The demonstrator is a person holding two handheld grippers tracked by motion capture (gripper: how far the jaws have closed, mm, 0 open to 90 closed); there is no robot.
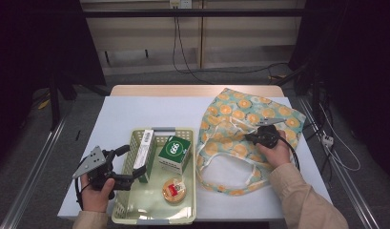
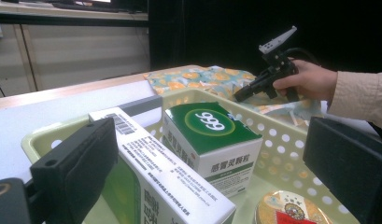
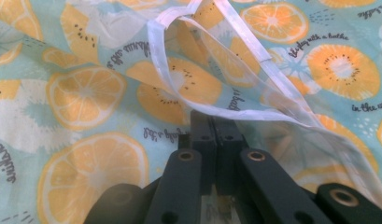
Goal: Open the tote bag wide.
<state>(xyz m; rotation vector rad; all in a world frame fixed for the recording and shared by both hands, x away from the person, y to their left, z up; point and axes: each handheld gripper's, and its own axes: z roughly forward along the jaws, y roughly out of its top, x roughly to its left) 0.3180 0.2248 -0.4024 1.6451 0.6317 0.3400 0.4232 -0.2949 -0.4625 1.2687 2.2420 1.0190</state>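
Observation:
A pale green basket [image 1: 157, 218] holds a long white-and-green box [image 1: 144, 151], a green "999" box [image 1: 174, 152] and a round tin [image 1: 174, 190]. My left gripper [image 1: 134, 160] is open at the basket's left side, its jaws wide apart on either side of the long box [image 2: 156, 172], with the 999 box [image 2: 212, 133] just beyond. A fruit-print cloth bag [image 1: 245, 119] lies to the right of the basket. My right gripper [image 1: 252, 137] is shut on the bag's white-edged rim [image 3: 235, 109], its jaws pressed together.
The table has a white cover [image 1: 135, 112] with wood showing at its far edge. The bag's white handles [image 1: 252, 174] loop toward the front. Metal rails run along both sides of the table, and cables lie on the floor to the right.

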